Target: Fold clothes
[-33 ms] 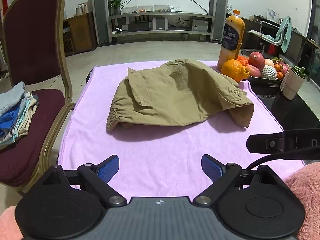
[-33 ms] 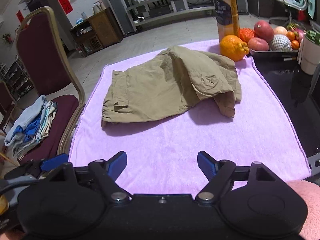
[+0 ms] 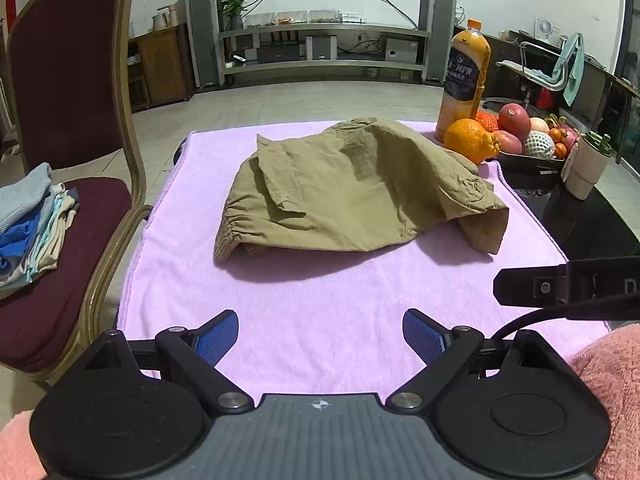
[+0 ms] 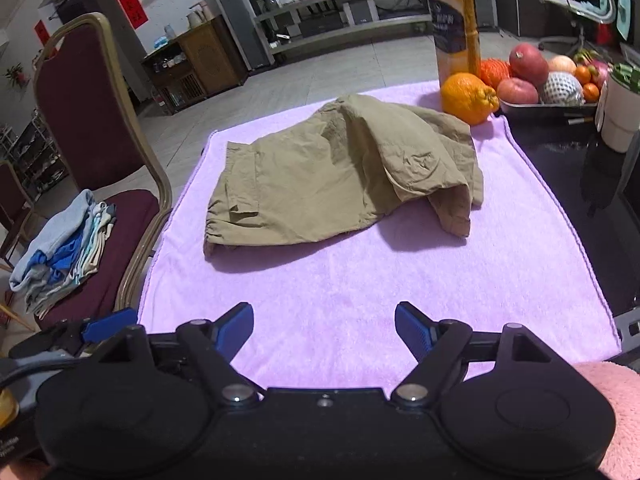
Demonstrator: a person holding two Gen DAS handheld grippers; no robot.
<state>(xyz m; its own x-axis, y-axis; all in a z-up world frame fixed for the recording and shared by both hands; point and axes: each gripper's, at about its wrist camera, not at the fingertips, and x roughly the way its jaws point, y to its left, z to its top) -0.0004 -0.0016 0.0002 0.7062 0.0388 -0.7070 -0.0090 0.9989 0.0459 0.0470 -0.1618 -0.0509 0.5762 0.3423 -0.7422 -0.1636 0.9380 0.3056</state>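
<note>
We hold both tools low over the near edge of a worktop draped in a lilac towel (image 3: 320,300), each with its blue-padded fingers spread wide and gripping nothing. The left tool (image 3: 320,338) and the right tool (image 4: 324,330) hover side by side, well short of the garment. A pair of khaki shorts (image 3: 352,188) lies loosely heaped at the middle of the towel, its elastic waistband toward the left edge and one leg opening drooping at the right. Behind the shorts, at the towel's far right corner, a large orange (image 3: 472,140) sits just beside a tall juice bottle (image 3: 464,76), with a tray of mixed fruit (image 3: 532,136) next to them on the dark worktop. A white cup (image 3: 588,172) stands near the tray. To the left of the worktop, a maroon chair (image 3: 68,120) carries a stack of folded clothes (image 3: 32,224) on its seat.
</note>
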